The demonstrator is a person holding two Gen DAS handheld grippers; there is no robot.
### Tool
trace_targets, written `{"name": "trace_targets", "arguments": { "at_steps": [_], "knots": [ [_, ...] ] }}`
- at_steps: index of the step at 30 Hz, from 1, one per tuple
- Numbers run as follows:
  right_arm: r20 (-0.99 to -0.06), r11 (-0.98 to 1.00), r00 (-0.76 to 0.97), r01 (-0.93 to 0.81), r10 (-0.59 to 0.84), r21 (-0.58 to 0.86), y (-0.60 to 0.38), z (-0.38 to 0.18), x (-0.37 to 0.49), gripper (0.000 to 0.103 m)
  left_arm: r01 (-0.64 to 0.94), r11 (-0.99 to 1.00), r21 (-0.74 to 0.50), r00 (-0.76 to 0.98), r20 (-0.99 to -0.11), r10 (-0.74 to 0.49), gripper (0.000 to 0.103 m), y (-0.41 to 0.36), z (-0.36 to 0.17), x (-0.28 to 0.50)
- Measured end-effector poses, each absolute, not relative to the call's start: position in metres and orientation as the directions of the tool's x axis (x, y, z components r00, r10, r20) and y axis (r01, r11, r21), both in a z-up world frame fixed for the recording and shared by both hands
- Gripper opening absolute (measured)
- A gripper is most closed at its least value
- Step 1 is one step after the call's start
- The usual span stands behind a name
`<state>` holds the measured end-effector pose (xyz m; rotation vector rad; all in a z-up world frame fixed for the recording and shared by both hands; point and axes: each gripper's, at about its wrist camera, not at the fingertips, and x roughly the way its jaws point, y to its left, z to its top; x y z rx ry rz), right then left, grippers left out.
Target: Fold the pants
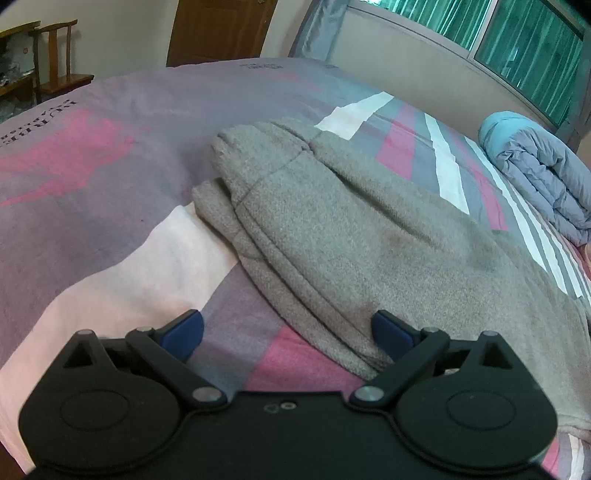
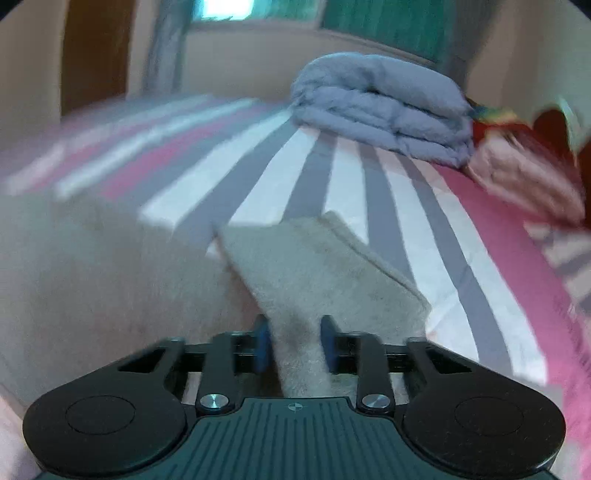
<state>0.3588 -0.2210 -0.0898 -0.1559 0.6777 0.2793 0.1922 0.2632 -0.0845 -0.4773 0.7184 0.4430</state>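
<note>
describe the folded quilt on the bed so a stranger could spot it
Start at the striped bed and look to its far end, below the window. The quilt is a thick blue-grey stack of puffy folds; the grey pants nearby lie flat and fuzzy.

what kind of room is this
Most likely a bedroom. The grey pants lie on a bed with a striped pink, grey and white bedspread, a folded duvet sits at its far end, and a wooden door stands behind.

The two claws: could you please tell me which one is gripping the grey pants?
The right claw, shut on a strip of the grey pants; the left claw is wide open.
</note>
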Motion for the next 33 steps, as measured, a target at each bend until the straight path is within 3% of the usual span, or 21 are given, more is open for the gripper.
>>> {"name": "trace_targets", "arguments": {
  "at_steps": [5,8,10,13,16,20,22,23,25,26,28,30,33],
  "knots": [
    [-0.51,0.886,0.834,0.058,0.21,0.461,-0.347,-0.069,0.315,0.004,-0.534,0.805,-0.258,0.68,-0.697,0.227,0.093,0.261,-0.087,0.19],
    [-0.552,0.732,0.816,0.268,0.174,0.627,-0.411,-0.104,0.287,0.006,-0.535,0.806,-0.254,0.678,-0.698,0.231,0.095,0.261,-0.087,0.191],
    [-0.644,0.727,0.731,0.314,0.226,0.611,-0.426,-0.131,0.294,0.007,-0.536,0.807,-0.249,0.674,-0.702,0.232,0.095,0.26,-0.087,0.191],
    [-0.629,0.834,0.744,0.185,0.227,0.52,-0.421,-0.122,0.29,0.01,-0.536,0.806,-0.251,0.672,-0.705,0.228,0.095,0.26,-0.086,0.192],
    [-0.621,0.937,0.764,0.067,0.172,0.343,-0.399,-0.106,0.29,0.02,-0.537,0.806,-0.249,0.673,-0.702,0.232,0.096,0.26,-0.086,0.192],
    [-0.572,0.988,0.809,-0.062,0.134,0.143,-0.367,-0.098,0.293,0.046,-0.534,0.807,-0.252,0.674,-0.703,0.227,0.095,0.261,-0.085,0.192],
    [-0.527,0.99,0.839,-0.126,0.138,0.058,-0.356,-0.098,0.294,0.047,-0.53,0.808,-0.256,0.675,-0.704,0.221,0.095,0.262,-0.085,0.192],
    [-0.505,0.988,0.85,-0.151,0.149,0.037,-0.353,-0.097,0.297,0.046,-0.528,0.81,-0.256,0.676,-0.704,0.217,0.095,0.262,-0.085,0.192],
    [-0.474,0.977,0.854,-0.188,0.215,0.105,-0.358,-0.095,0.3,0.011,-0.526,0.811,-0.258,0.675,-0.707,0.213,0.096,0.263,-0.085,0.192],
    [-0.456,0.958,0.849,-0.179,0.266,0.225,-0.37,-0.095,0.307,0.004,-0.525,0.811,-0.256,0.674,-0.708,0.213,0.096,0.263,-0.085,0.193],
    [-0.416,0.856,0.862,-0.041,0.291,0.515,-0.409,-0.103,0.318,0.004,-0.526,0.812,-0.254,0.672,-0.71,0.212,0.097,0.262,-0.085,0.193],
    [-0.365,0.578,0.876,0.128,0.315,0.806,-0.456,-0.139,0.322,0.004,-0.525,0.815,-0.246,0.667,-0.713,0.215,0.097,0.26,-0.085,0.195],
    [-0.449,0.42,0.83,0.297,0.331,0.858,-0.466,-0.19,0.325,0.004,-0.527,0.814,-0.245,0.665,-0.714,0.216,0.097,0.261,-0.085,0.195]
  ]
}}
